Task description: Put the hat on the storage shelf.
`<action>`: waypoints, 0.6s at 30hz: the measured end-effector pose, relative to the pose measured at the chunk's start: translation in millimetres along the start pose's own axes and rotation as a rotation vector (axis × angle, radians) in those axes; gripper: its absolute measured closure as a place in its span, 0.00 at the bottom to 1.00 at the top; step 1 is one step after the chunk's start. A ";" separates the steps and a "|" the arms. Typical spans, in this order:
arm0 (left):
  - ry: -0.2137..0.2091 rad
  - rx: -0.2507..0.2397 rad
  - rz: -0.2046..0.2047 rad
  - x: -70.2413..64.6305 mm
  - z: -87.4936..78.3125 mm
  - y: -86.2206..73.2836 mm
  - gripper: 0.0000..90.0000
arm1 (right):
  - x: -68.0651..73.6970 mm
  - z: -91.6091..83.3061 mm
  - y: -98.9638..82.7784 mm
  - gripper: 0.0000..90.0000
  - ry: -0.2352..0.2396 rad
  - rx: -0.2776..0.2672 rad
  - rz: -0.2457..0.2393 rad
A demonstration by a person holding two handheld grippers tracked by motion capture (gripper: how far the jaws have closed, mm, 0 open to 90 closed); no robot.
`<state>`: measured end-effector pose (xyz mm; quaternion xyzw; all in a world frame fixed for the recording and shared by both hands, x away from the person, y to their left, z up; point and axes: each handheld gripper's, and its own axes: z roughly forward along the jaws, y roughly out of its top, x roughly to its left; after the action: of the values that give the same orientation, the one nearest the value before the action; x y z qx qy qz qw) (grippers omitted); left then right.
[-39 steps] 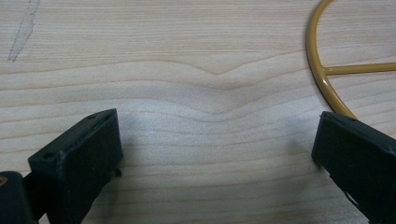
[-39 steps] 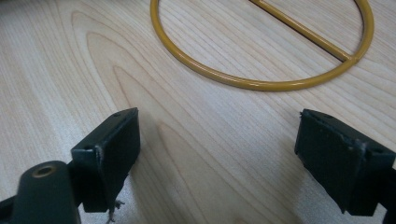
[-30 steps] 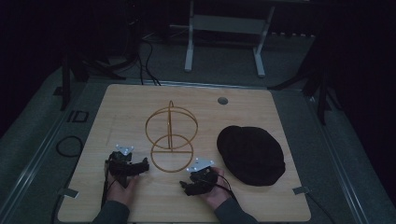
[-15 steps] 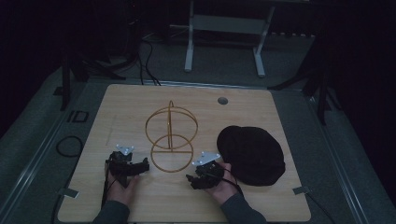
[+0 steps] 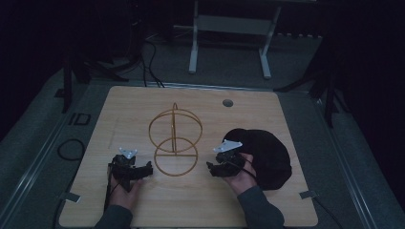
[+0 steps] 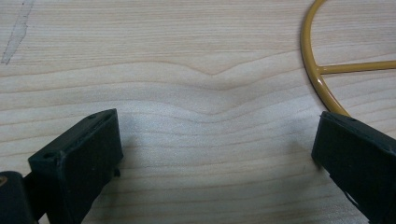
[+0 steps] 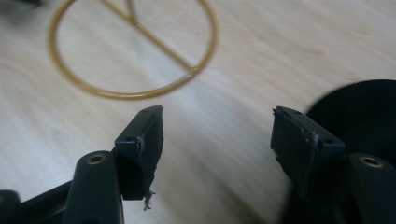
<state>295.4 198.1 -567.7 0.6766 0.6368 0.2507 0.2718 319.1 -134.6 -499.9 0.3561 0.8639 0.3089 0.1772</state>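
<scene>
The wooden table (image 5: 143, 105) carries a black hat (image 5: 267, 152) near its right edge and a gold wire stand (image 5: 174, 138) at mid-table, ready for the hat. Right gripper (image 5: 213, 168), jaws apart and just closing slightly on nothing, hovers between them; left gripper (image 5: 145, 169) waits open beside the stand's base.

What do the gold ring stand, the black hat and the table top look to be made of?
Ring stand: probably thin metal rod with a glossy mustard-gold coating, since highlights run along the hoop and the crossbar joint looks welded. Black hat: apparently soft matte fabric, with no shine and a slumped shape. Table top: pale wood or wood-look laminate with flowing grain lines and a satin surface.
</scene>
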 end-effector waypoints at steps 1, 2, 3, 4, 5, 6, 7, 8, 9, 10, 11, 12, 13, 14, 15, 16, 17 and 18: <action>-0.001 0.001 0.001 -0.1 0.0 0.0 0.01 | -4.9 -1.9 1.3 0.38 -0.010 0.000 0.007; -0.001 0.000 0.003 -0.2 0.0 0.0 0.01 | -11.1 -4.1 3.0 0.38 -0.026 -0.002 0.013; -0.001 0.001 0.004 -0.3 0.0 0.1 0.01 | -14.5 -5.9 4.1 0.38 -0.035 -0.001 0.023; -0.001 0.001 0.003 -0.4 0.0 0.1 0.01 | -19.6 -7.8 5.6 0.38 -0.047 -0.005 0.030; -0.002 0.002 0.002 -0.4 0.0 0.1 0.01 | -24.7 -9.7 7.0 0.38 -0.058 -0.006 0.040; -0.003 0.002 0.004 -0.4 -0.1 0.1 0.01 | -30.0 -11.1 8.3 0.38 -0.069 -0.007 0.052; -0.004 0.000 0.002 -0.6 0.1 0.1 0.01 | -35.1 -12.1 9.5 0.37 -0.078 -0.004 0.066; -0.004 0.003 0.005 -0.6 -0.1 0.2 0.01 | -39.8 -12.4 10.7 0.37 -0.089 0.000 0.081; -0.004 0.003 0.005 -0.6 0.0 0.2 0.01 | -44.8 -12.2 11.6 0.36 -0.099 0.008 0.090; -0.004 0.003 0.006 -0.7 -0.1 0.2 0.01 | -50.7 -11.3 12.8 0.35 -0.109 0.013 0.108; -0.005 0.004 0.006 -0.6 -0.1 0.2 0.01 | -53.6 -10.7 13.4 0.35 -0.113 0.018 0.123; -0.005 0.004 0.008 -0.6 -0.1 0.2 0.01 | -57.3 -9.4 14.3 0.33 -0.124 0.026 0.138; -0.005 0.003 0.007 -0.7 -0.1 0.2 0.01 | -60.8 -8.1 15.4 0.31 -0.150 0.034 0.159; -0.005 0.003 0.007 -0.7 0.0 0.2 0.01 | -62.9 -7.7 16.1 0.30 -0.159 0.038 0.173; -0.006 0.003 0.007 -0.8 0.0 0.2 0.01 | -65.6 -7.1 16.9 0.29 -0.171 0.039 0.191; -0.006 0.002 0.006 -1.0 0.0 0.2 0.01 | -68.0 -6.4 17.6 0.27 -0.179 0.043 0.207; -0.006 0.001 0.006 -1.0 0.1 0.1 0.01 | -70.6 -5.2 18.2 0.27 -0.187 0.048 0.223; -0.007 0.001 0.006 -1.0 0.1 0.1 0.01 | -73.1 -3.6 18.5 0.25 -0.190 0.054 0.243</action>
<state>295.5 197.0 -567.7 0.6797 0.6338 0.2489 0.2727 376.6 -178.8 -478.7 0.4902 0.8018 0.2698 0.2099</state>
